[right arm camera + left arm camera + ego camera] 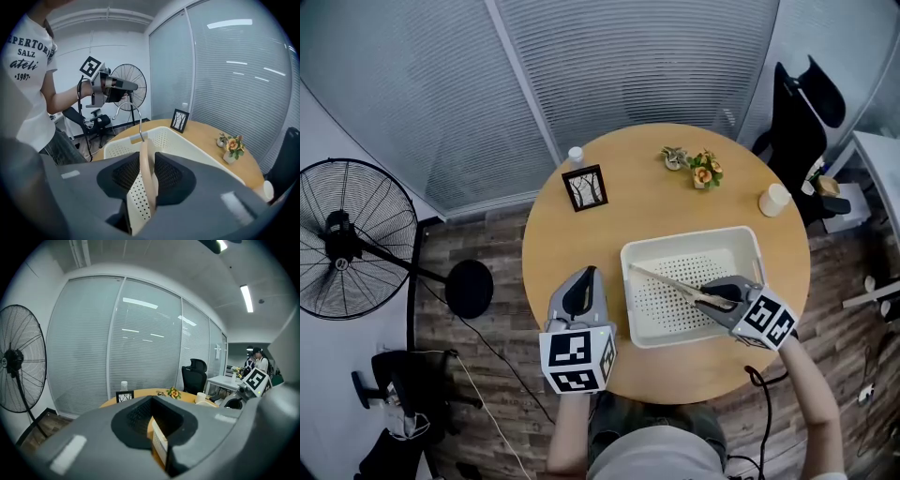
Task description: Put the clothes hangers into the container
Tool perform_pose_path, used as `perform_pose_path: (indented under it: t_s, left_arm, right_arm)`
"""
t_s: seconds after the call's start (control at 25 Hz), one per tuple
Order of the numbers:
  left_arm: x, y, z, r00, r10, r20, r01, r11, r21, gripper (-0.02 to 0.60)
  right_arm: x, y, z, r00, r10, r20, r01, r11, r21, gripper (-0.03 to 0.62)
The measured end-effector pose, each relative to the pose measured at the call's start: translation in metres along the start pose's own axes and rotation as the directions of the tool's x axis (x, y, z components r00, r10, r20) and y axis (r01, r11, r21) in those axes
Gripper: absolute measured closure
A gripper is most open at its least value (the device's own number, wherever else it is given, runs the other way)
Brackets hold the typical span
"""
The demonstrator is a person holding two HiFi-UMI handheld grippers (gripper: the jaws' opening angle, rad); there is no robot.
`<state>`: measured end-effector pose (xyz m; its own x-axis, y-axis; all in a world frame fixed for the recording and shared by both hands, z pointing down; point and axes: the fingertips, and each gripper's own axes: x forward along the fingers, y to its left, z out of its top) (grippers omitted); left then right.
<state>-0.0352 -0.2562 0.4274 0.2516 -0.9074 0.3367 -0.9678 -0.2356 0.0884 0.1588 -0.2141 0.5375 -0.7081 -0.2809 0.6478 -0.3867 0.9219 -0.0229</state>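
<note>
The right hand-held gripper [717,292] reaches down into a white perforated container [694,233] with a wooden clothes hanger [675,284] between its jaws. They stand loose about the wood, not clamped, and a sliver of the container's floor shows between one pad and the hanger. The hanger slants from the jaws toward the container's left wall, metal hook leading, wholly inside the rim. Whether its far end already rests on the floor is not clear. To the left, the left hand-held gripper [586,274] hovers over the near part of the round wooden tabletop [628,211], jaws apart and empty, just beside the container's left wall. On the far side of the tabletop stand a small framed picture [584,187], a white-capped bottle [576,156], a little pot of flowers [705,171] and a white cup [774,200]. A pedestal fan [342,239] stands on the floor at the left. The delivery of this hanger looks all but done, needing only that the gripper let go fully and draw clear. No other hanger shows in the container or on the tabletop, so any that remain lie out of view.
</note>
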Motion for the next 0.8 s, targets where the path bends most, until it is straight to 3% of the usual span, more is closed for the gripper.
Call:
perform_pose_path:
  t_s: [0.8]
  left_arm:
    - [-0.018, 0.015, -0.01, 1.0, 0.017, -0.009, -0.018, 1.0, -0.02, 0.58]
  right_arm:
    - [0.02, 0.056, -0.024, 0.992, 0.061, -0.11, -0.07, 0.995, -0.077, 0.38]
